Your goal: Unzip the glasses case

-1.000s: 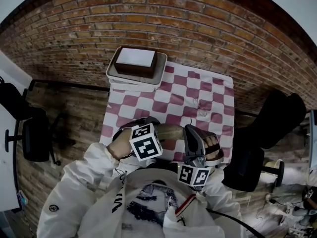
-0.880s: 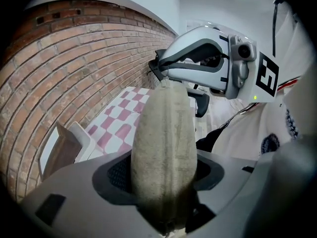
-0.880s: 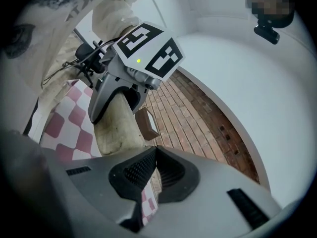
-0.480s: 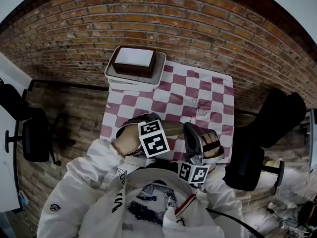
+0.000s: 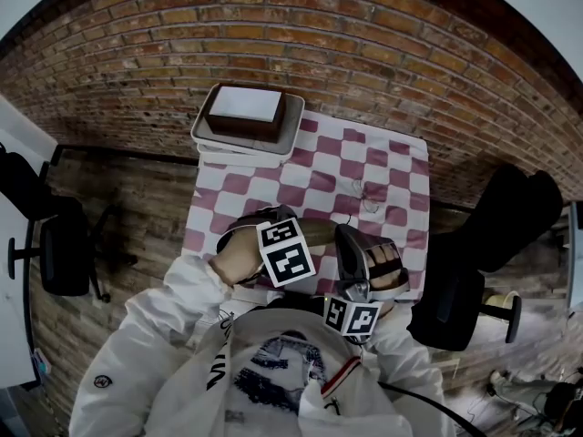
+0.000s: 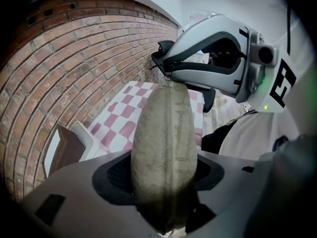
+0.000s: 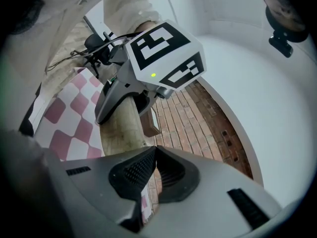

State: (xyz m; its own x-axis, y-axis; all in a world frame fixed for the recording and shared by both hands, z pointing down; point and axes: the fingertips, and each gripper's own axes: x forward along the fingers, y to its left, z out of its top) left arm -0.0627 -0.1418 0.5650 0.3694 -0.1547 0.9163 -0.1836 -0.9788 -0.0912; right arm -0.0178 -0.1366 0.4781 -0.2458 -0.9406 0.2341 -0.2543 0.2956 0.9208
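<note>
**Left clamps the case, right nips its zip end**

The left gripper (image 6: 164,176) has its jaws spread fairly wide and pressed on the flanks of the case (image 6: 166,128), which leaves the seam line bare along the top. The right gripper (image 7: 154,152) has its jaws closed tight at the case's far tip, on what looks to be the pull (image 6: 168,82), though that is very small. The case hangs in the air between the two grippers, near the person's chest, over the near edge of the checked table (image 5: 387,167). It touches no surface. One gripper likely anchors while the other draws along the seam, and the zip looks closed.
</note>
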